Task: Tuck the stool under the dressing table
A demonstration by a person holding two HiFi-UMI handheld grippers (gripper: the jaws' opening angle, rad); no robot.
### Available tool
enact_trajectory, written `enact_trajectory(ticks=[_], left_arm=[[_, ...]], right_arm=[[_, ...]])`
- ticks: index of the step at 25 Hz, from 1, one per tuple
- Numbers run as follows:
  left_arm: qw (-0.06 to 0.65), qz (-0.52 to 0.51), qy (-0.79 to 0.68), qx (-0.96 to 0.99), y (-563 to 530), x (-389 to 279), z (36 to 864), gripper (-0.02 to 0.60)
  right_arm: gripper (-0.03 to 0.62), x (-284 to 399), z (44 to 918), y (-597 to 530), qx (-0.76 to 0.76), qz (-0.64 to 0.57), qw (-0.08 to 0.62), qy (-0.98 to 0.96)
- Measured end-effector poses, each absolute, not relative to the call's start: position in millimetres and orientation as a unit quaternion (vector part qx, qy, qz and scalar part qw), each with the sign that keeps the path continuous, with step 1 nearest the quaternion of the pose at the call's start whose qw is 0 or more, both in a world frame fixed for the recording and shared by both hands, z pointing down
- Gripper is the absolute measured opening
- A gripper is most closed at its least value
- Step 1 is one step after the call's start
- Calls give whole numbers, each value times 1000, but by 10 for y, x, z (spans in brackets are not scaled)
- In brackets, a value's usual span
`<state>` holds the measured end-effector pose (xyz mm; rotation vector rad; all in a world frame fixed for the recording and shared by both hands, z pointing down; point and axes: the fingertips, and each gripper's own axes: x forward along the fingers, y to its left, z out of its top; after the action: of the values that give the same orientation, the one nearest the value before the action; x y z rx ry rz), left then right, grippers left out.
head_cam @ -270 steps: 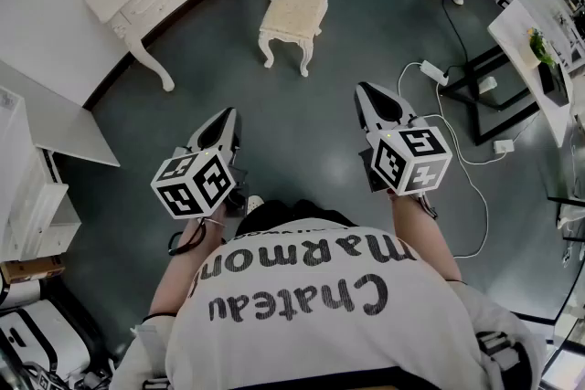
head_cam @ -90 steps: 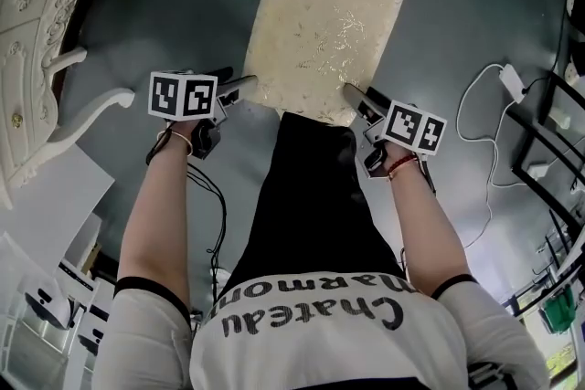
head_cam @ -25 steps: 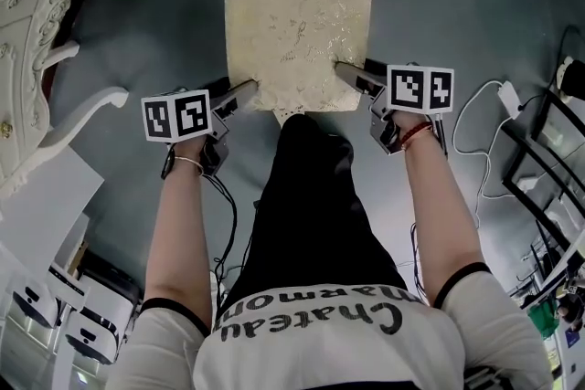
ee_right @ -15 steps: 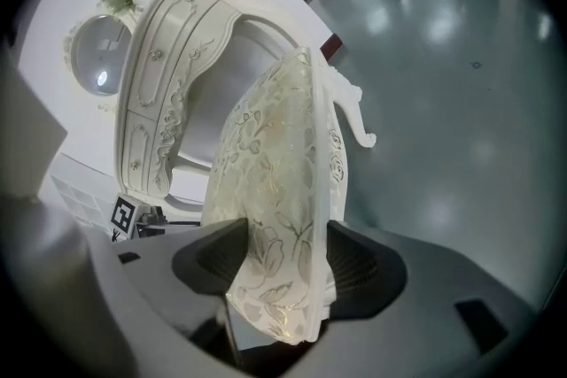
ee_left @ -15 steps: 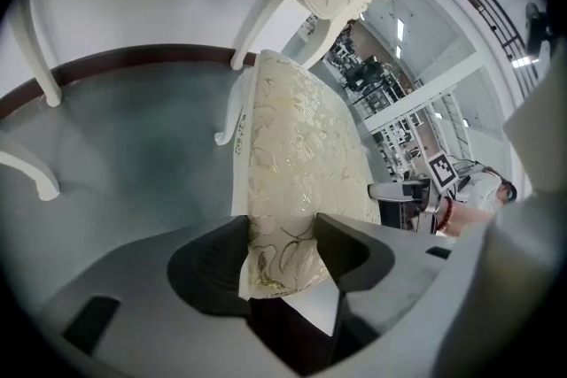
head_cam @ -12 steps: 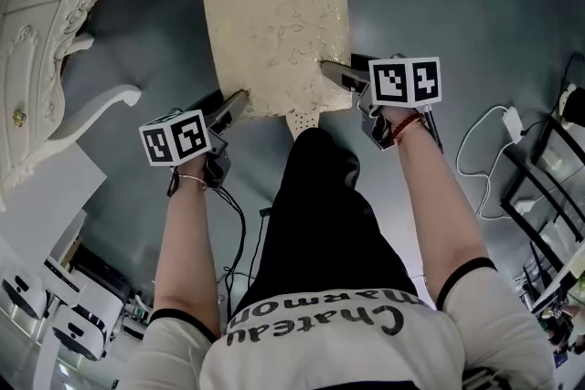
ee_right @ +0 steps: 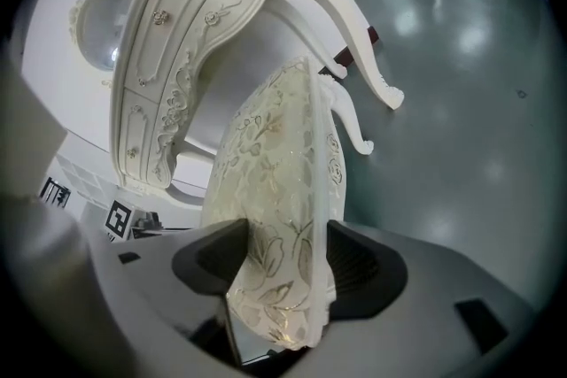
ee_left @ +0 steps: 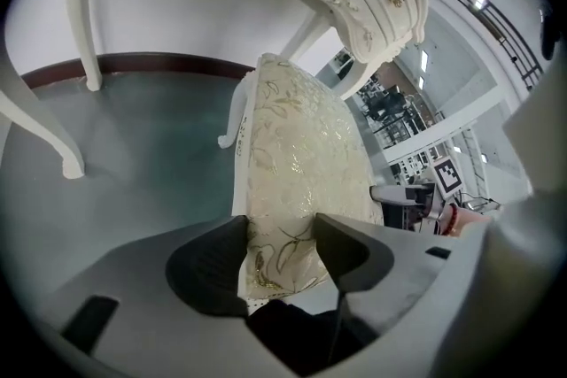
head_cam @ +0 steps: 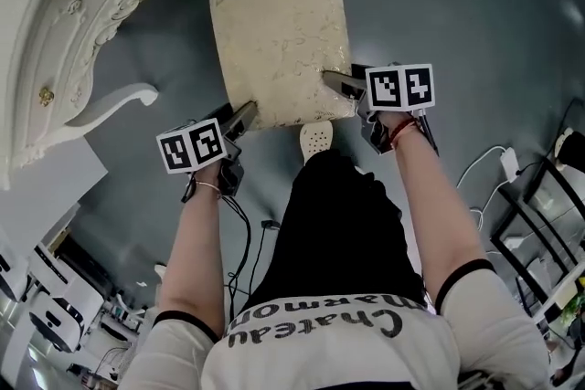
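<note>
Cream floral-patterned upholstered stool [head_cam: 279, 32] with white carved legs sits just beside the ornate white dressing table [head_cam: 82, 14], its far end close to the table's drawer front, between two of the table's curved legs. At the stool's near edge, the left hand-held gripper [head_cam: 245, 114] pinches the cushion's left corner, padding filling the gap between its jaws. The right hand-held gripper [head_cam: 334, 82] clamps the cushion's right corner the same way. Glossy grey floor [head_cam: 457, 14] spreads out to the stool's right.
</note>
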<state>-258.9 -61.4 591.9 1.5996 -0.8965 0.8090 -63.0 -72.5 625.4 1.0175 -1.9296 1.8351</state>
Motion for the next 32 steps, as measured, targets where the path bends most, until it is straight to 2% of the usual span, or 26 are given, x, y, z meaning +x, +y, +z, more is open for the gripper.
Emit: enact_trajectory(ticks=[1, 3, 7, 15, 32], left_arm=[[505, 388, -357, 683, -602, -2613, 5842, 252], [482, 413, -353, 687, -359, -2375, 5778, 250], [489, 360, -397, 688, -146, -2062, 5761, 250], [486, 353, -438, 669, -443, -2131, 5750, 246], [453, 269, -512, 679, -1044, -2174, 5672, 244]], right_arm=[[299, -661, 6288, -499, 374, 652, 89, -654], [299, -430, 6312, -133, 384, 661, 49, -643], [299, -79, 6284, -62, 375, 646, 48, -663], [299, -151, 6256, -490, 353, 637, 64, -682], [299, -177, 6191, -1313, 338, 592, 36, -731]])
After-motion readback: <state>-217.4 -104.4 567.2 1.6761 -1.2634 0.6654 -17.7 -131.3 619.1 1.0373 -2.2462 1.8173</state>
